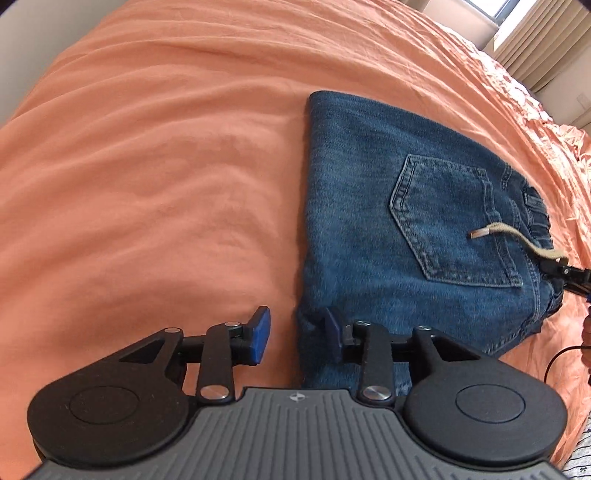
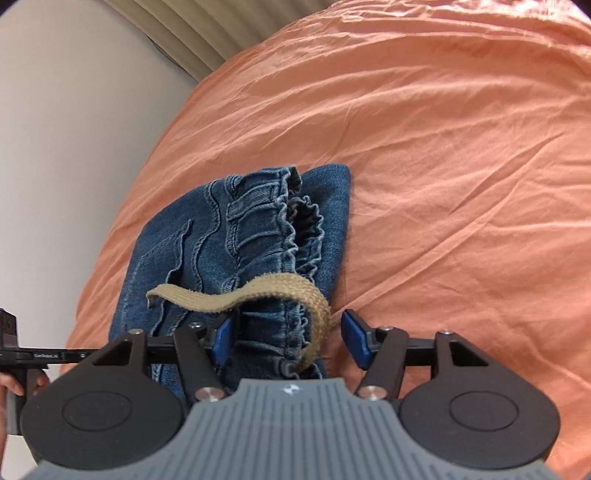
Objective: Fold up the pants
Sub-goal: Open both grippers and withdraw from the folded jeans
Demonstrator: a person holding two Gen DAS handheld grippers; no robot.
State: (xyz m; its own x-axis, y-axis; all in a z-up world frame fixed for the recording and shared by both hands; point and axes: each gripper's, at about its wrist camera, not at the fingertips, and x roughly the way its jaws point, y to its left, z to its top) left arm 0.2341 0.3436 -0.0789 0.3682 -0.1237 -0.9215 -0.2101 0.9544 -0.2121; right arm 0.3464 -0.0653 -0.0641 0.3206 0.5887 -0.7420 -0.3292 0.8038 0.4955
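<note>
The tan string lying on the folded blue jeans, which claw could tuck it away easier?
Probably the right claw: it is open around the gathered waistband, where the flat tan drawstring loops between its pads. The left claw sits open at the blue denim jeans' opposite edge.

Bright daylight from window (image 1: 517,11), soft shadows, fisheye-curved edges

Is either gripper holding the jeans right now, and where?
Nothing is held. The left gripper and right gripper are both open over the folded jeans.

orange bedsheet (image 1: 147,184) (wrinkled), pale wall (image 2: 74,110), beige curtains (image 1: 543,40), bright window (image 1: 513,9)
</note>
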